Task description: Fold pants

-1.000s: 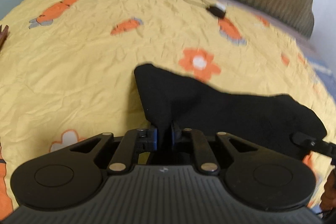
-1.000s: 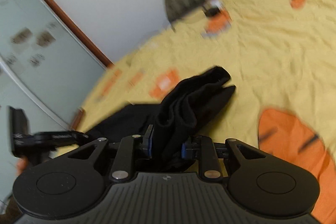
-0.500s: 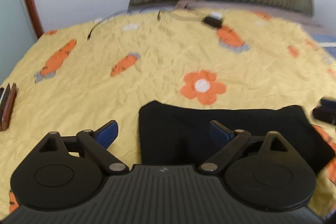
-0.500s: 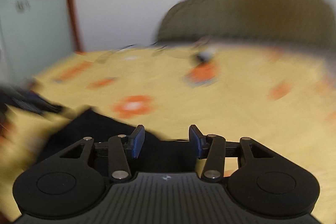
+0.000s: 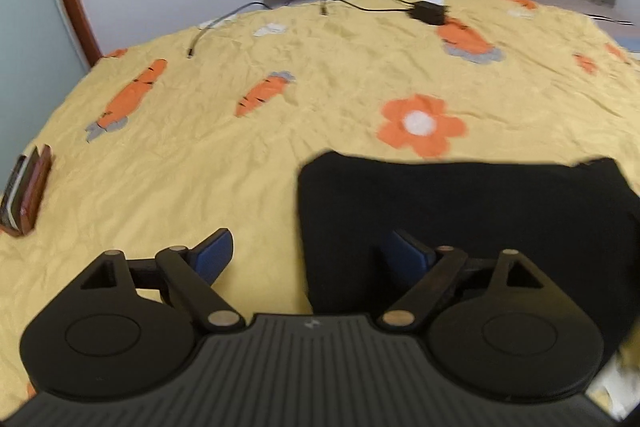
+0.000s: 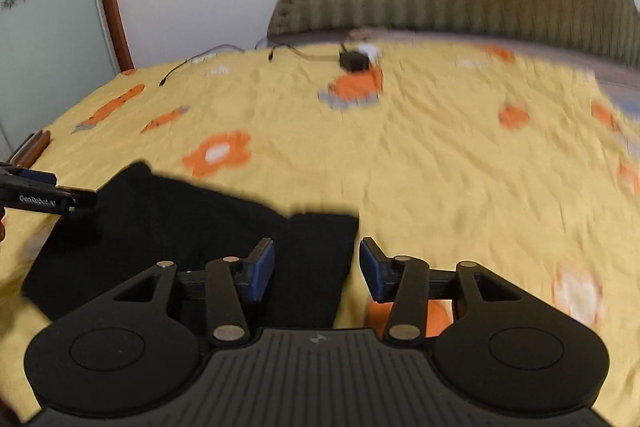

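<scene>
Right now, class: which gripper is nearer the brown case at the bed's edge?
Left. The left gripper hovers on the brown case's side of the pants; the right gripper is over their far end.

A second ago both grippers pinch the black pants point(image 5: 472, 223). Now the left gripper point(image 5: 310, 253) and right gripper point(image 6: 316, 269) have just been opening, and the pants lie flat on the bed point(image 5: 200, 167).

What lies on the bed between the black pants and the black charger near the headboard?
Only bare yellow bedsheet with an orange flower print lies between the pants and charger; the left wrist view shows it.
</scene>
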Motion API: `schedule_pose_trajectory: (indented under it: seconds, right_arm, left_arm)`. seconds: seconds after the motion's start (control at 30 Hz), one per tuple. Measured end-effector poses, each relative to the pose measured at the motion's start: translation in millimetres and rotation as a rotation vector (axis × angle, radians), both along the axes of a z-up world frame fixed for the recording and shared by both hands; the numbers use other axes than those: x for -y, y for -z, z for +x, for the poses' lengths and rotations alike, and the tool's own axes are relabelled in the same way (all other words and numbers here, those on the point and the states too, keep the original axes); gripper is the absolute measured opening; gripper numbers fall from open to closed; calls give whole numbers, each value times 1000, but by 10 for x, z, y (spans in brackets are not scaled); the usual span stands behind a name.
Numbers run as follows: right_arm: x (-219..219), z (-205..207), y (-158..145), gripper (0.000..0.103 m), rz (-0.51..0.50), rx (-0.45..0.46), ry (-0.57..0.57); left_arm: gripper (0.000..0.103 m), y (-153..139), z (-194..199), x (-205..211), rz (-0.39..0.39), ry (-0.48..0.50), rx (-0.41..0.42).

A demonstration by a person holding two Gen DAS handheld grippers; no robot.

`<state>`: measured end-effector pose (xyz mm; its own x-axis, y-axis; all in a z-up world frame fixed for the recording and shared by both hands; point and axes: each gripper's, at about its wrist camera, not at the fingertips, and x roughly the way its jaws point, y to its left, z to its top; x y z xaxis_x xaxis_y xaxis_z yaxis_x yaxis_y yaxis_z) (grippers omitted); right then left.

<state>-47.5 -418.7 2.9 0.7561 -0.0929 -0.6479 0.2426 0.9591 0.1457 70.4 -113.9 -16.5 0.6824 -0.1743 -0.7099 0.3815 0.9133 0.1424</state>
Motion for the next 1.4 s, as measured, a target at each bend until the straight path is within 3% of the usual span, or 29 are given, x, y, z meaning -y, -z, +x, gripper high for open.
schedule_pose_trajectory:
  seconds: [0.07,0.17,0.2,0.33,0.43,0.53,0.6,0.7,0.77,0.83,1.0,1.13,1.2,1.23,1.3,1.4]
  right_arm:
    - [140,-139,127,46,149,-14,17]
    - [224,-377,247,43,351,61,10]
    - [190,-410,284,35,370,79,11]
    - [184,-399,483,33,380,7,18]
    - [130,-508,374,35,296,30,51]
    - [-35,-586,93,38,95,113,125]
    - [-240,-488,-20,38,5,115,48]
    - [-481,-198,160,37,17,12,-96]
    - [-567,-118,385,37,-72,-41,-108]
    - [-652,-138,336,38,-145,-45,-151]
    - [-516,136,-12,39,-186,28,-124]
    - [-339,648,256,40,-176,-70,-90]
    - [-241,791,419,68,-162,-93,-63]
    - [-208,804,433,74,-161,-96,-42]
    - [-176,760,351,76,-134,-104,-1]
    - [-292,570,157,75,-146,-18,-23]
  left_arm:
    - [88,36,-129,0,-7,34,-16]
    - [88,203,-210,-26,55,42,-35]
    - [93,278,-195,-47,79,31,-43]
    - [95,368,-106,-182,30,15,-99]
    - [91,259,-179,-182,47,6,-58]
    - [91,95,-285,-107,49,27,-14]
    - [91,44,-322,-17,22,50,-30]
    - [92,142,-355,107,34,76,-75]
    - [92,273,-376,111,84,69,-91]
    - [91,273,-385,32,71,64,-83]
    - [96,58,-98,212,22,59,-36]
    - [96,146,185,487,57,37,-32]
    - [96,256,267,565,78,28,-49]
    - [96,312,291,582,90,20,-55]
    - [96,381,301,572,93,8,-59]
    - [102,407,303,541,81,2,-46]
